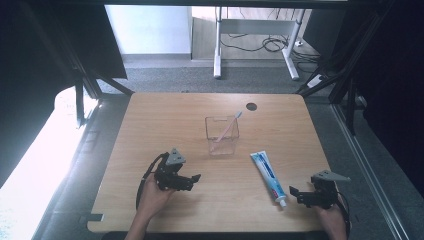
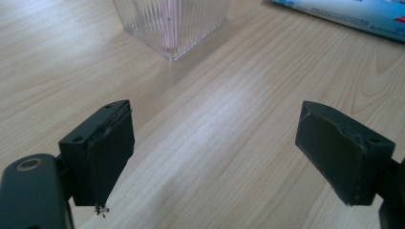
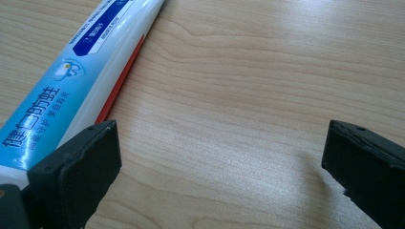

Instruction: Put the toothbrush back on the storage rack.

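While I hold both tools low at my edge of the pale wooden table (image 1: 150, 120), my right black two-jaw gripper (image 1: 295, 192) sits near the front right corner with its jaws spread wide and nothing between them. In the right gripper view the white and blue toothpaste tube (image 3: 81, 81) lies flat on the wood, passing just beside one jaw, and I cannot tell whether that jaw touches it; the other jaw stands well apart over bare wood. From the high view the tube (image 1: 268, 176) lies lengthwise with its white cap end nearest me, just beside the right gripper's tips, and its flat crimped end pointing away toward the table's middle.

My left black two-jaw gripper (image 1: 194, 178) rests front left, jaws also wide apart and empty, aimed across the table. In the left gripper view bare wood fills the gap between its jaws.

Farther off, near the centre, the clear ribbed plastic square cup (image 1: 222, 135) stands upright, apart from the tube. A pink toothbrush (image 1: 230, 126) leans inside it, the pale blue head poking out over the far right rim.
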Motion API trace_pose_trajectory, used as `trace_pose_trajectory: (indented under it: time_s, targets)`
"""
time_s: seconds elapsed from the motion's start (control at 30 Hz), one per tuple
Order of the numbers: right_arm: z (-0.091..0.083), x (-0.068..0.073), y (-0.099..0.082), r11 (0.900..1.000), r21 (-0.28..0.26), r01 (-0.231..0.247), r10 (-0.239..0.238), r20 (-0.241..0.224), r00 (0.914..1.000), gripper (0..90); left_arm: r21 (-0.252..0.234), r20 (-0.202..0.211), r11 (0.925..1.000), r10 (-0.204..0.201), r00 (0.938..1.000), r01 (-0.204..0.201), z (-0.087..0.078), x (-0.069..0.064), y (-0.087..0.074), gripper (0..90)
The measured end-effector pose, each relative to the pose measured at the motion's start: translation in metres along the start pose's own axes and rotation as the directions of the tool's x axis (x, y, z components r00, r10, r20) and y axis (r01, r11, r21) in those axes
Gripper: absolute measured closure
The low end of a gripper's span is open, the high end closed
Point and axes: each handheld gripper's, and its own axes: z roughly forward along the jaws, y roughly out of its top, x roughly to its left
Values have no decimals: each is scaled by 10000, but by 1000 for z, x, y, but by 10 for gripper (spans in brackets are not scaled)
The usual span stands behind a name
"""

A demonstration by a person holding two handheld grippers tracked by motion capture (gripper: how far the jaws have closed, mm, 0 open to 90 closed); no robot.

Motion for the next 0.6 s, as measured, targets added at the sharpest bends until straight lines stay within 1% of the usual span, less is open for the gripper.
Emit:
trace_pose_trajectory:
  time_s: [0.1, 0.17, 0.3, 0.43, 0.5, 0.6]
  targets:
    - [0, 0, 0, 10000, 10, 12, -12, -2, 10000, 0, -5, 55, 10000, -60, 10000, 60, -1, -1, -6, 134]
    - [0, 1, 0, 10000, 8, 22, -22, -5, 10000, 0, 21, -14, 9999, -98, 10000, 98, -1, -3, -11, 134]
    - [0, 1, 0, 10000, 1, 32, -32, -42, 10000, 0, 162, -97, 9999, 9, 10000, -7, 0, -6, -17, 134]
    - [0, 2, 0, 10000, -42, 58, -58, -109, 9999, 0, 124, -68, 9998, -154, 9999, 155, 1, -7, -24, 134]
    - [0, 2, 0, 10000, -30, 78, -78, -113, 9999, 0, 211, -178, 9997, -137, 9997, 141, 2, -8, -29, 134]
    - [0, 2, 0, 10000, -14, 68, -68, -119, 9999, 0, 475, -457, 9989, -19, 9990, 40, 6, -8, -35, 134]
